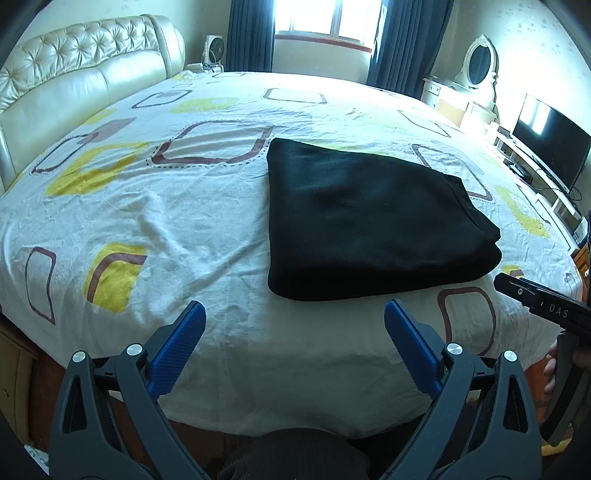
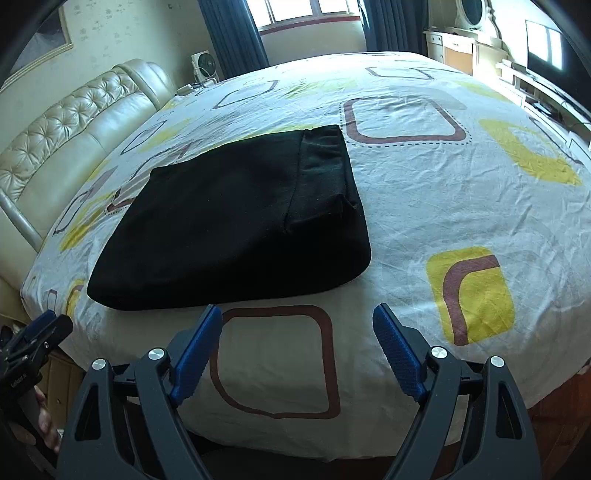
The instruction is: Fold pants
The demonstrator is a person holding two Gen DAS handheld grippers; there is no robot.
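Black pants (image 1: 373, 221) lie folded into a compact rectangle on the bed, lying flat; they also show in the right wrist view (image 2: 236, 229) with the waistband end at the far right of the bundle. My left gripper (image 1: 293, 317) is open and empty, hovering just short of the pants' near edge. My right gripper (image 2: 297, 321) is open and empty, near the pants' near right corner. The right gripper's body shows at the right edge of the left wrist view (image 1: 539, 299); the left gripper's tip shows at the left edge of the right wrist view (image 2: 44, 328).
The bed sheet (image 1: 184, 221) is white with yellow and brown squares, wrinkled. A cream tufted headboard (image 1: 74, 85) runs along the left. A TV (image 1: 546, 144) and dresser with mirror (image 1: 476, 66) stand at the right. A window with dark curtains (image 1: 317, 18) is at the back.
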